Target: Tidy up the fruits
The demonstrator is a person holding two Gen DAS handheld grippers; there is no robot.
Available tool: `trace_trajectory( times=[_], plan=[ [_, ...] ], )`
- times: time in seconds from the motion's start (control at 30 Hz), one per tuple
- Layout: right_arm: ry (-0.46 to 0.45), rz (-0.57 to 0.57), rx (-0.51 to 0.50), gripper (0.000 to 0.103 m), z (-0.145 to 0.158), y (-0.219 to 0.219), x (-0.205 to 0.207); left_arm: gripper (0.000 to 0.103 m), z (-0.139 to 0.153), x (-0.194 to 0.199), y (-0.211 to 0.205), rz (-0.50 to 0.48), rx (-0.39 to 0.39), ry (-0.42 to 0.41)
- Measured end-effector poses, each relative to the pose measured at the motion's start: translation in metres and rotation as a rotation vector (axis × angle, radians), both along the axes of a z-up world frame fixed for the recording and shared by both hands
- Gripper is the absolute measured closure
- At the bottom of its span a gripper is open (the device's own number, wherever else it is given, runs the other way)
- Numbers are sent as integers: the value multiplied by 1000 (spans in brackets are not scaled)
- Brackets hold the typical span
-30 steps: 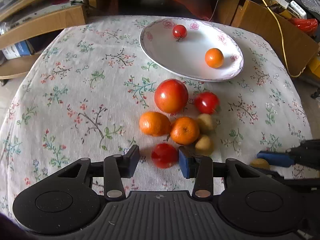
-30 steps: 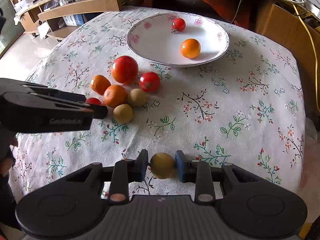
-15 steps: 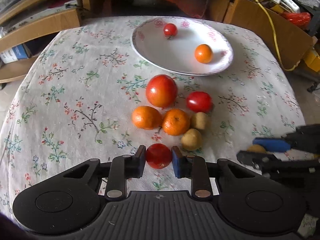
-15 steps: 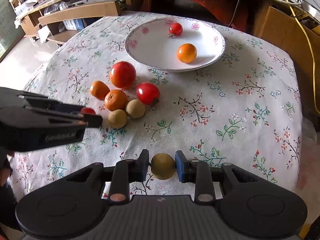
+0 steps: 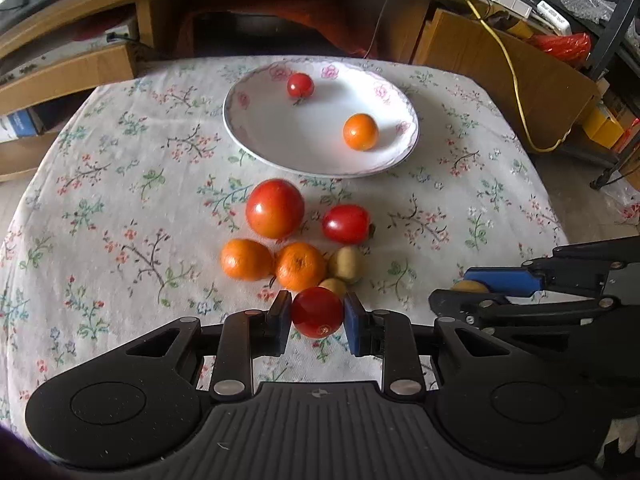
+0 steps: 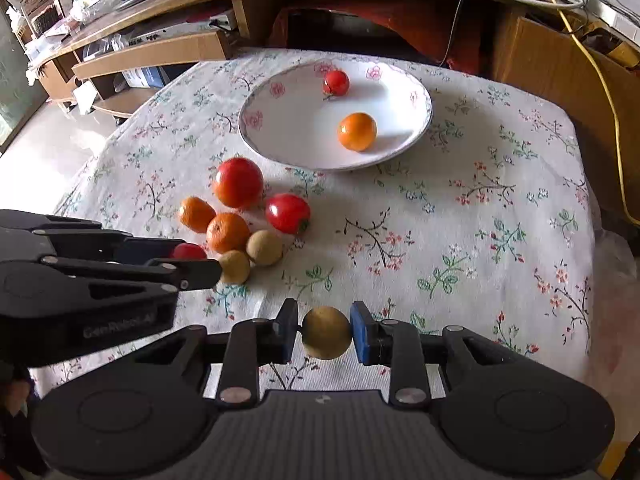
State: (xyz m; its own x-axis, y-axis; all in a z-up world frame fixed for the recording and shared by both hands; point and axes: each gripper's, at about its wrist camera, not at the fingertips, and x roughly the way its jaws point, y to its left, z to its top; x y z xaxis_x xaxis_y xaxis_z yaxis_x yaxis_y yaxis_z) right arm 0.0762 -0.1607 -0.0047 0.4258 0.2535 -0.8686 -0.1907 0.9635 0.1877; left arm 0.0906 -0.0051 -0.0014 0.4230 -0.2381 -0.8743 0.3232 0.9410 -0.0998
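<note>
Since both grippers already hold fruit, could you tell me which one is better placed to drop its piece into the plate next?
Right, marginally: the right gripper has bare cloth ahead to the plate; the left gripper faces piled fruit.

You see a white tablecloth point(image 5: 120, 208) with floral sprigs, a pink-flowered white plate point(image 5: 256, 128) at twelve o'clock, and red tomatoes point(image 5: 274, 208).

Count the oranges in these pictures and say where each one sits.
3. One orange in the plate; two on the tablecloth side by side below the large tomato: left orange and right orange. None seems hidden.
</note>
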Motion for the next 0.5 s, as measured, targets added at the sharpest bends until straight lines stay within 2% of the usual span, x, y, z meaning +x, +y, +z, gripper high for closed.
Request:
trace_trajectory(
  times=[0.5],
  plan=[
    [-46,-21,-2,73,13,4,15,70,10,16,-6,11,-11,-29]
  ],
)
